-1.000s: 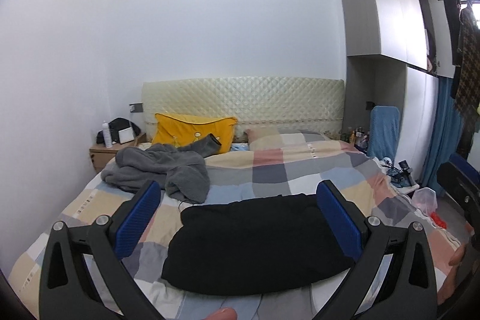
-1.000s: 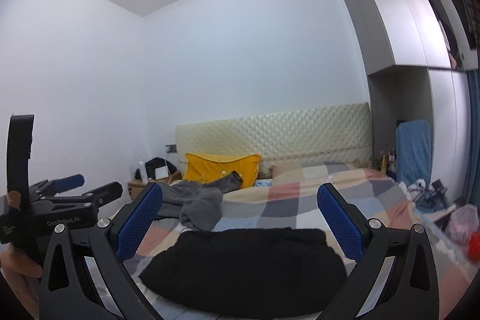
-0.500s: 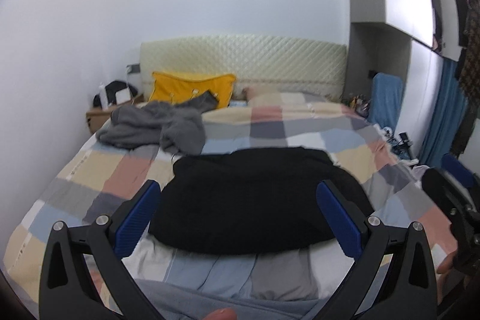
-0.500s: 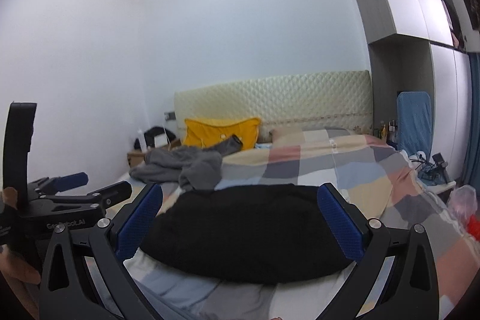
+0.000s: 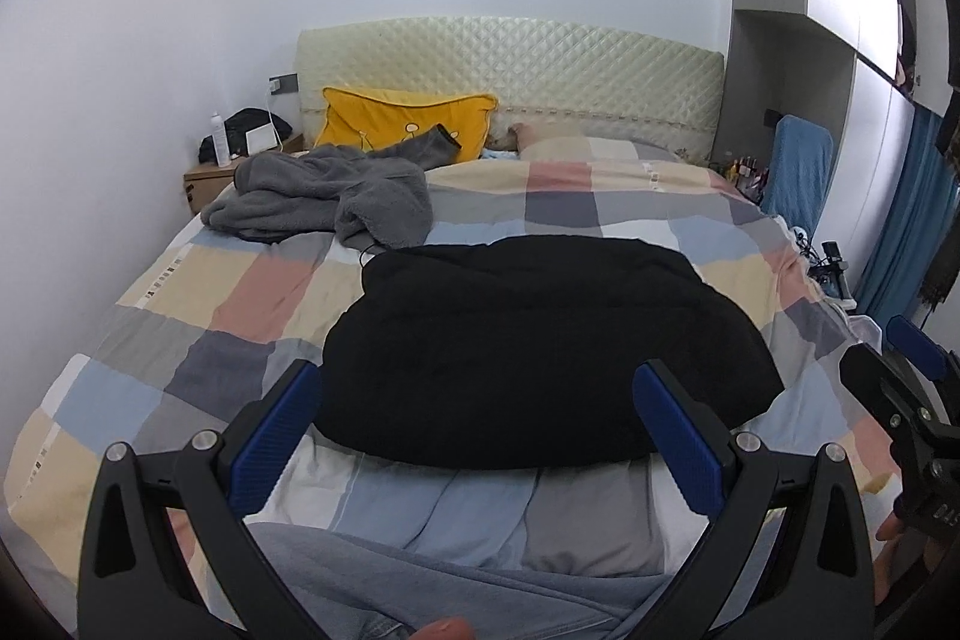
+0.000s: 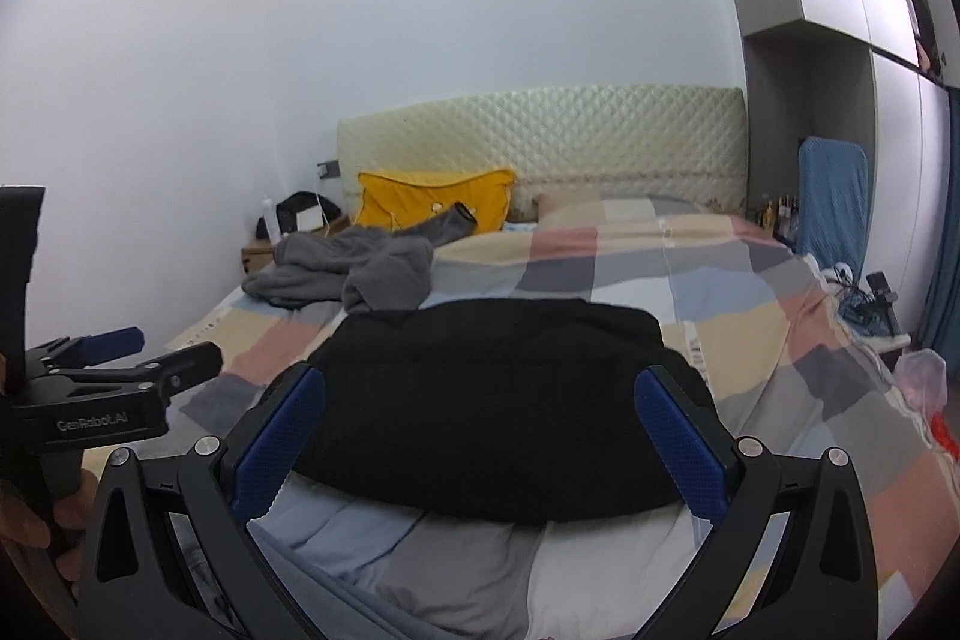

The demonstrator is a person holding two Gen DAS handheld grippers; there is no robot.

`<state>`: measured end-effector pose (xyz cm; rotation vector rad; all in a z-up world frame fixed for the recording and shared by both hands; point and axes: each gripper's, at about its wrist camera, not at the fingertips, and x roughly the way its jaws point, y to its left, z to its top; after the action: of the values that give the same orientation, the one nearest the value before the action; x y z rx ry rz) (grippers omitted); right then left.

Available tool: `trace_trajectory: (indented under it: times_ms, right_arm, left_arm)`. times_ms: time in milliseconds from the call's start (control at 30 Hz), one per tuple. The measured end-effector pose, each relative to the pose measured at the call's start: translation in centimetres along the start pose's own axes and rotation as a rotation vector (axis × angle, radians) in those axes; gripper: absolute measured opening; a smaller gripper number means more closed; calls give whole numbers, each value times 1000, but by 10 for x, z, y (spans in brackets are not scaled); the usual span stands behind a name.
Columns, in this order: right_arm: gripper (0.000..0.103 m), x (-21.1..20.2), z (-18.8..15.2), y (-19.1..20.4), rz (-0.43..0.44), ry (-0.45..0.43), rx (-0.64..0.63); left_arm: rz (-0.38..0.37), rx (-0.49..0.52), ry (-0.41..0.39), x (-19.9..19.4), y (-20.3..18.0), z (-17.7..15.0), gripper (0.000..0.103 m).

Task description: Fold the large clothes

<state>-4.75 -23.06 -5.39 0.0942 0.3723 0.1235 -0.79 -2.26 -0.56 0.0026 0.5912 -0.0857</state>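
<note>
A large black garment (image 5: 534, 340) (image 6: 498, 400) lies folded in a thick pad on the checked bedcover, near the foot of the bed. A crumpled grey fleece garment (image 5: 324, 196) (image 6: 354, 274) sits further back on the left, by the yellow pillow. My left gripper (image 5: 477, 436) hovers open above the black garment's near edge, nothing between its blue pads. My right gripper (image 6: 480, 436) is open too, just short of the same edge. Each gripper shows at the side of the other's view.
The bed (image 5: 180, 340) fills the room's middle, with a quilted headboard (image 5: 510, 76) and yellow pillow (image 5: 402, 124). A bedside table (image 5: 210, 178) stands at back left. Wardrobes, a blue chair (image 5: 798, 172) and floor clutter line the right. Grey trousers of a person (image 5: 420, 580) show at the bottom.
Both grippers have tilted down and come closer to the bed, so the black garment now fills more of each view. Their jaws stayed open.
</note>
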Motion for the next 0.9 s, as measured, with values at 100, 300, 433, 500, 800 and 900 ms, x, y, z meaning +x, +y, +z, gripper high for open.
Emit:
trace_trajectory:
  times_ms: [100, 300, 433, 500, 800, 900]
  right_arm:
    - [103, 2, -3, 0, -12, 10, 1]
    - [103, 0, -2, -5, -15, 11, -1]
    - [103, 0, -3, -6, -19, 13, 1]
    - [103, 1, -3, -5, -19, 19, -2]
    - [103, -1, -2, -7, -35, 16, 0]
    - [103, -2, -2, -7, -39, 16, 1]
  left_arm:
    - [0, -8, 16, 5, 3, -2, 103]
    - [18, 3, 32, 10, 4, -1, 103]
    - [10, 8, 33, 9, 2, 0, 103]
    - [-1, 6, 38, 9, 1, 0, 103]
    - [-1, 7, 38, 9, -2, -1, 103]
    - [0, 12, 36, 9, -3, -1, 103]
